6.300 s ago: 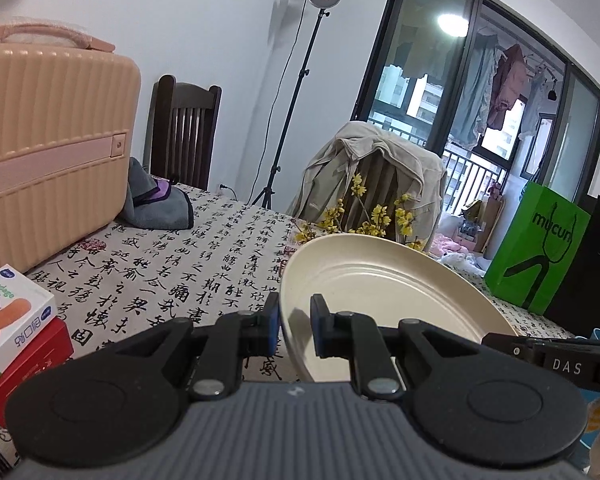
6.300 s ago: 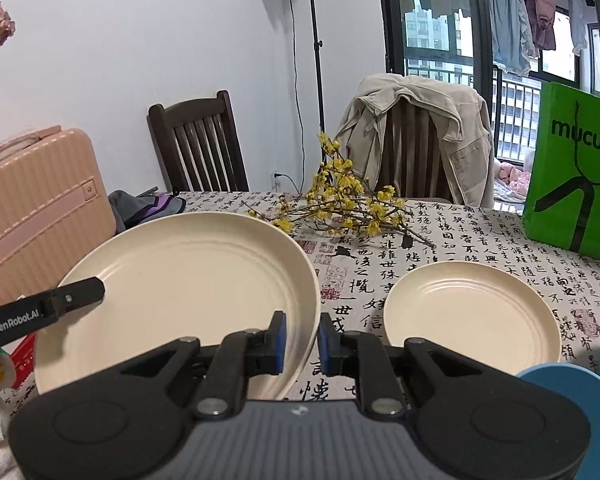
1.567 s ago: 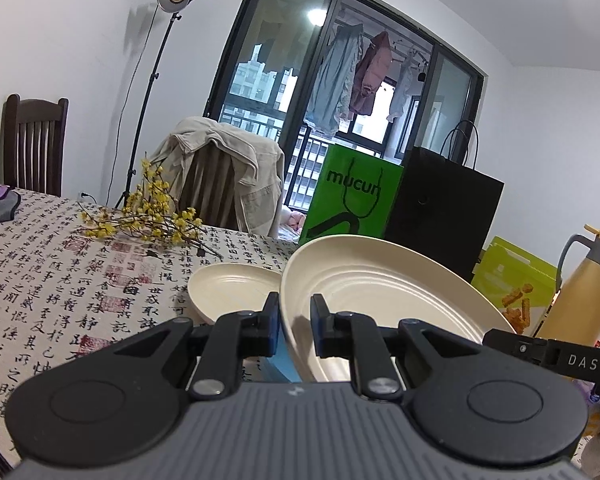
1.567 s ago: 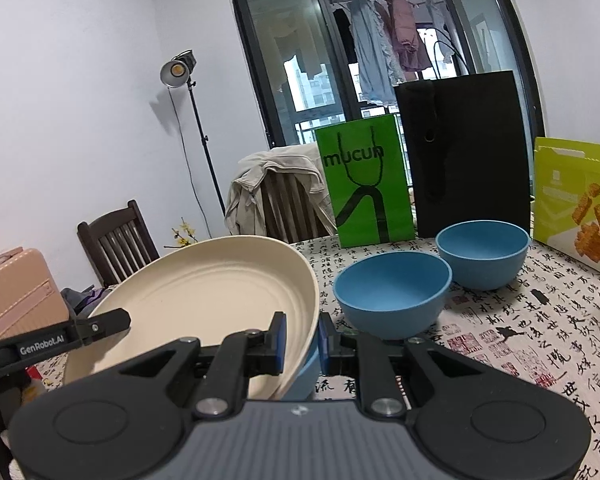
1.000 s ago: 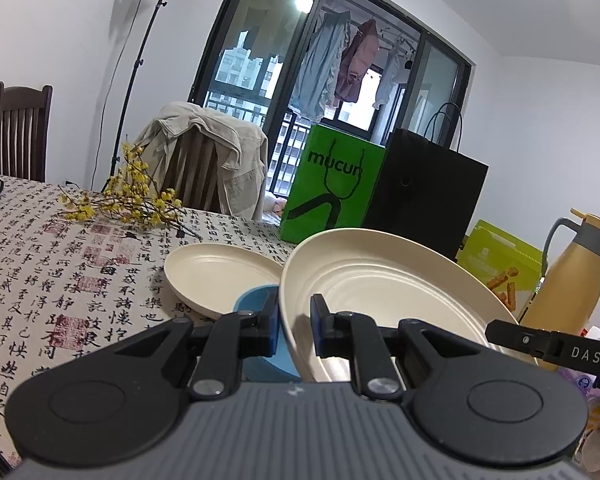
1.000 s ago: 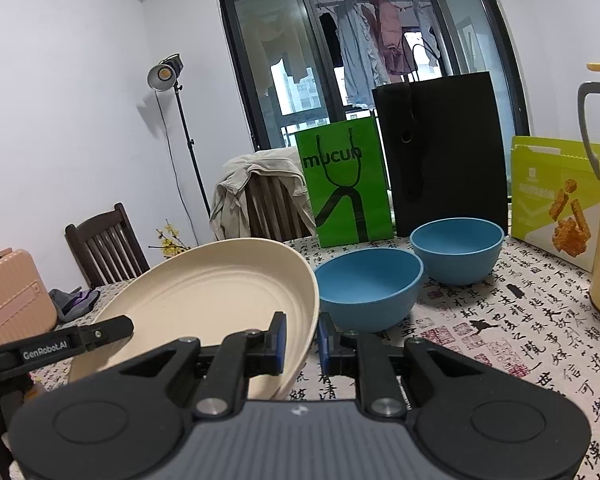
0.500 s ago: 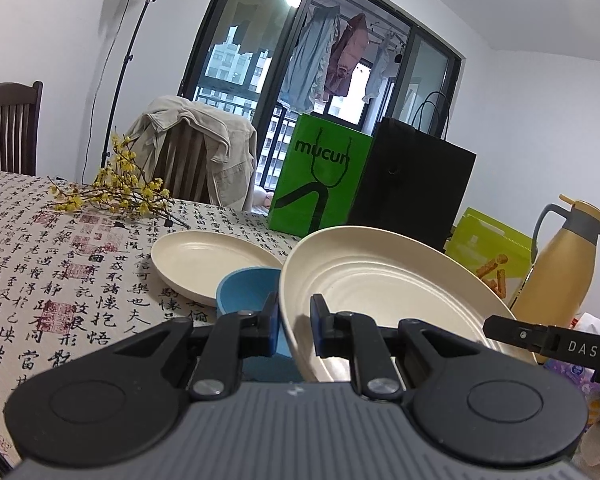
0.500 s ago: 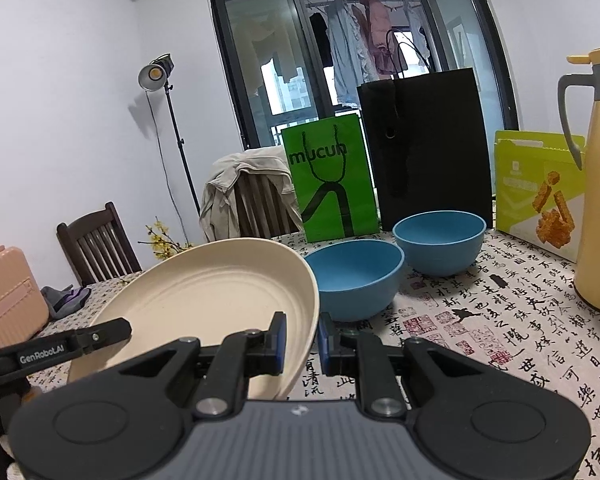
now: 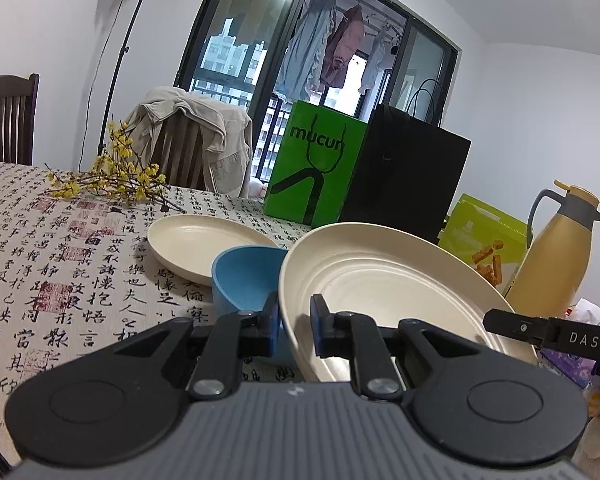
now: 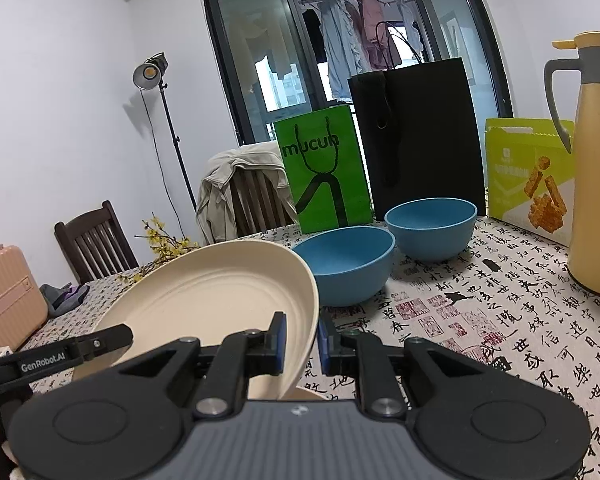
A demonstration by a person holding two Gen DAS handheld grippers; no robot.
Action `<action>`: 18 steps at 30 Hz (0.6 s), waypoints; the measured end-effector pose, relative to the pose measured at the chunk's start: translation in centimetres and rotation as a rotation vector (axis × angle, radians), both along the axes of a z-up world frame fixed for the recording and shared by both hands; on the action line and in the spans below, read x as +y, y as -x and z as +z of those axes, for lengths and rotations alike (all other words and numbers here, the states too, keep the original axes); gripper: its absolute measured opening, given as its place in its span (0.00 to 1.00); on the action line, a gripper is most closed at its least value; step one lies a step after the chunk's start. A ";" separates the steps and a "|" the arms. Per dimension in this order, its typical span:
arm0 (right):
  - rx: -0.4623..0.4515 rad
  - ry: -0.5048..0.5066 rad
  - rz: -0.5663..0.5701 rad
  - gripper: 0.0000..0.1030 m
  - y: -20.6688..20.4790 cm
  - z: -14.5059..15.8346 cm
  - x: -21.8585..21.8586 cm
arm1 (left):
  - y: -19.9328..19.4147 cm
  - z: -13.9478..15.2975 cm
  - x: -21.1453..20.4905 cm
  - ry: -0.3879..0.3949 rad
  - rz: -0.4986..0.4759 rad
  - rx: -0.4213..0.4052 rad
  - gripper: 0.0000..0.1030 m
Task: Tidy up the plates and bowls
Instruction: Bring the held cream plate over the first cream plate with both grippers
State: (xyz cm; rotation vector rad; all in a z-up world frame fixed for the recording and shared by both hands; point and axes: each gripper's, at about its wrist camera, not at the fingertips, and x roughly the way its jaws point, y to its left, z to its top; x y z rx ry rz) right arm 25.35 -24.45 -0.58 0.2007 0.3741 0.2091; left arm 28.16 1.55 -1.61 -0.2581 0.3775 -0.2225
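A large cream plate (image 9: pixel 380 280) hangs tilted above the table, held at two sides. My left gripper (image 9: pixel 294 320) is shut on its left rim. My right gripper (image 10: pixel 302 340) is shut on the right rim of the same large plate (image 10: pixel 220 300). A smaller cream plate (image 9: pixel 200 240) lies on the tablecloth to the left. A blue bowl (image 9: pixel 244 280) stands just behind the left fingers. In the right wrist view two blue bowls, the nearer bowl (image 10: pixel 348 260) and the farther bowl (image 10: pixel 432 228), stand past the plate's edge.
A green bag (image 10: pixel 324 176) and a black bag (image 10: pixel 420 140) stand at the table's back. A yellow thermos (image 10: pixel 596 180) and a green snack box (image 10: pixel 528 176) are at the right. Yellow flowers (image 9: pixel 112 184), a chair with a jacket (image 9: pixel 192 140) and a pink suitcase (image 10: pixel 8 300) lie left.
Both grippers have carried the large plate rightward across the table, from near the suitcase to the blue bowls. Over the last half second the views barely shift.
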 end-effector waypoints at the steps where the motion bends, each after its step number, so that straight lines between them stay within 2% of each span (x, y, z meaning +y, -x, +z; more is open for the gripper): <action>1: 0.001 0.000 0.000 0.16 0.1 -0.1 0.0 | 0.1 -0.1 0.0 0.000 -0.001 0.003 0.15; 18: 0.051 0.015 -0.010 0.16 1.7 -2.3 -0.8 | 1.5 -1.8 -0.7 -0.001 -0.023 0.033 0.15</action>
